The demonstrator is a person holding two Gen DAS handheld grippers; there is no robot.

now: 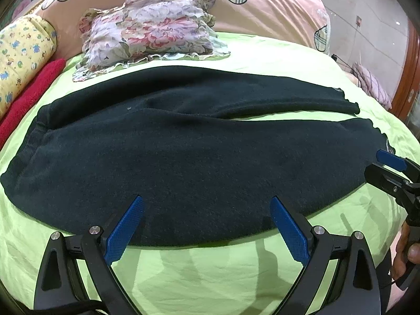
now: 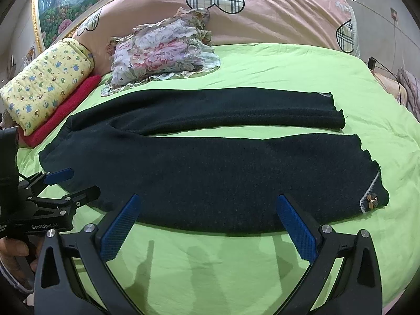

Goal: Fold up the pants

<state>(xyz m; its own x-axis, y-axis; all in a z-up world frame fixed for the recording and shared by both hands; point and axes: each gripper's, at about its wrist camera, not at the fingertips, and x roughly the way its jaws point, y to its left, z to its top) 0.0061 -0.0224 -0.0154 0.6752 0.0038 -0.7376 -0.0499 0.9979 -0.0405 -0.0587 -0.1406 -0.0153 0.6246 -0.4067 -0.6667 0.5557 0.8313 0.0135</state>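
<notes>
Left wrist view: pants (image 1: 183, 157) flat on green sheet (image 1: 210, 275), long axis 9-to-3, at our 12. Left gripper (image 1: 207, 202) near waistband, right gripper (image 2: 207, 200) near cuffs. Both spread wide, holding nothing.

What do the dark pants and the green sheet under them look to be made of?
The dark pants look like a thick, matte knit or fleece: fuzzy nap, raw wavy cuffs; which fibre is unclear. The green sheet seems a thin, smooth woven fabric, perhaps cotton, with fine creases and a slight sheen.
</notes>
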